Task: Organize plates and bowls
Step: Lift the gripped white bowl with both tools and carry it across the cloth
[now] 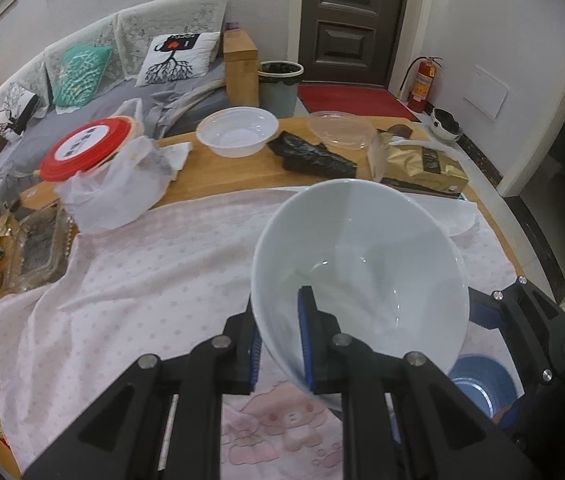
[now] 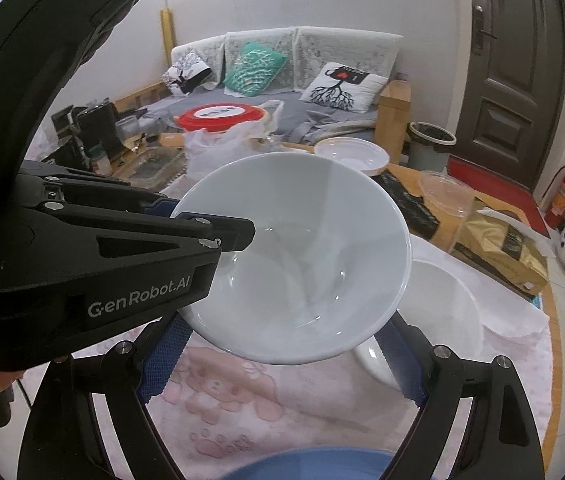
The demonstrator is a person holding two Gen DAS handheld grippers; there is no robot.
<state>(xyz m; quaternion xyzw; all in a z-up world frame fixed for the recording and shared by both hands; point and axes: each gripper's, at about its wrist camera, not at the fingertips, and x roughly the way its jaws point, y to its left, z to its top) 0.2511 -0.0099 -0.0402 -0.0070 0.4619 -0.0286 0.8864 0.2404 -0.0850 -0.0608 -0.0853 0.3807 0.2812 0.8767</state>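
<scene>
Blue-padded fingers of the left hand-held gripper [image 1: 278, 344] fill the near field, clamped on the rim of a white ceramic bowl [image 1: 362, 268], one finger inside the wall, one outside; bowl is off the surface and tilted toward the camera. Largest item below: the counter [image 1: 218, 176], wooden, mostly draped with a pink dotted cloth [image 1: 142, 280] bearing a bear print. On that cloth to the right sits a second white bowl [image 2: 442, 304], just beyond and partly behind the held one in the right wrist view. Blue bowl [image 1: 482, 384] lies low at the near edge, close under the right hand-held gripper [image 2: 282, 360], whose fingers stand wide apart, holding nothing. Far side of the counter: white plastic bowl [image 1: 238, 130], clear plastic container [image 1: 340, 130], red-lidded tub [image 1: 86, 148] on a plastic bag, a gold packet [image 1: 422, 164]. Progress, as a judgement: early to middle. One bowl in transit, apparently headed for stacking into either the white or the blue bowl; which one I cannot tell. No finished stack visible; at least three bowls are apart, and no plates are clearly seen.
</scene>
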